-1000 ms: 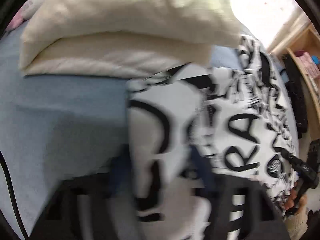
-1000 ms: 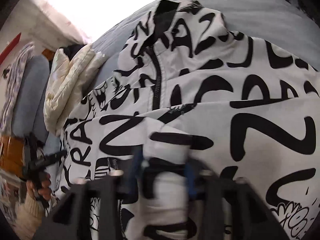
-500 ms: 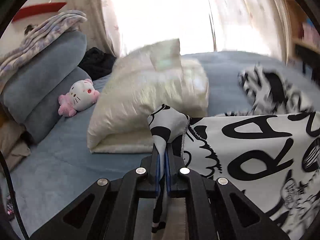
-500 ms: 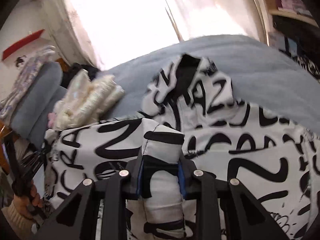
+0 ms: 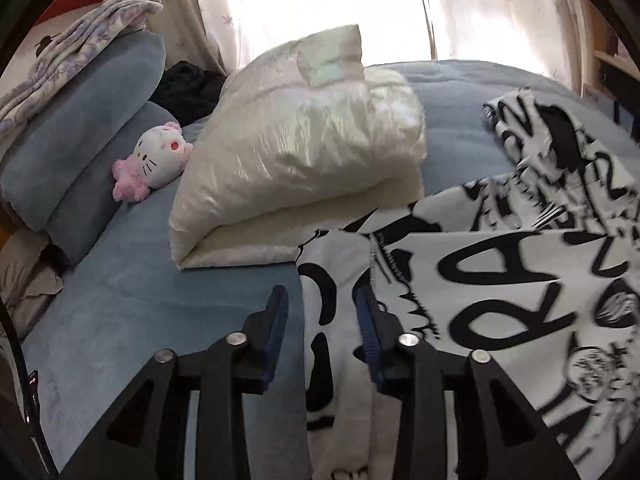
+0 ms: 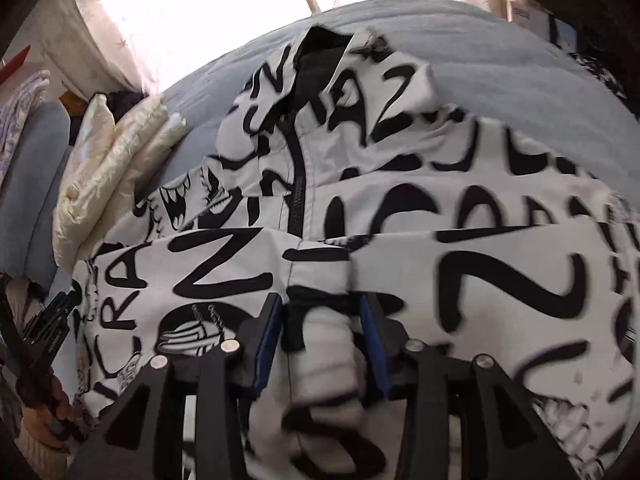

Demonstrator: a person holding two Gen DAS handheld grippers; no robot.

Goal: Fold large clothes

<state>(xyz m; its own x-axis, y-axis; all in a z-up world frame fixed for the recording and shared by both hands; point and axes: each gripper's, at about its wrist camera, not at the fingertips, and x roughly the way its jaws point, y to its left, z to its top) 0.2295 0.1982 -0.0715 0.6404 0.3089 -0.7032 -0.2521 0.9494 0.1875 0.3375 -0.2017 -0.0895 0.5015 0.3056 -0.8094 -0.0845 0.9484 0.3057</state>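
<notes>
A white jacket with black lettering [image 5: 500, 280] lies spread on the blue bed [image 5: 140, 300], its front zipper [image 6: 298, 184] running to the dark collar at the far end. My left gripper [image 5: 320, 304] hovers at the jacket's near left corner. Its jaws are opening; the corner lies between them beside the right finger [image 5: 366, 320], with bed showing by the left one. My right gripper [image 6: 320, 312] sits over a raised fold of the jacket [image 6: 320, 340]. Those jaws are opening too, the fold loose between the pads. The right wrist view also shows the left gripper [image 6: 60, 312] in a hand.
A folded cream puffy garment [image 5: 304, 152] lies on the bed just beyond the jacket's left edge. A pink-and-white cat plush [image 5: 154, 160] leans on blue-grey pillows [image 5: 80, 120], with a black garment [image 5: 188, 88] behind. Curtains hang at the back and wooden shelves [image 5: 612, 56] stand right.
The left gripper rose and tilted up, pinched the jacket's corner shut, and has now parted so the corner lies on the bed. The right jaws have widened around the fold.
</notes>
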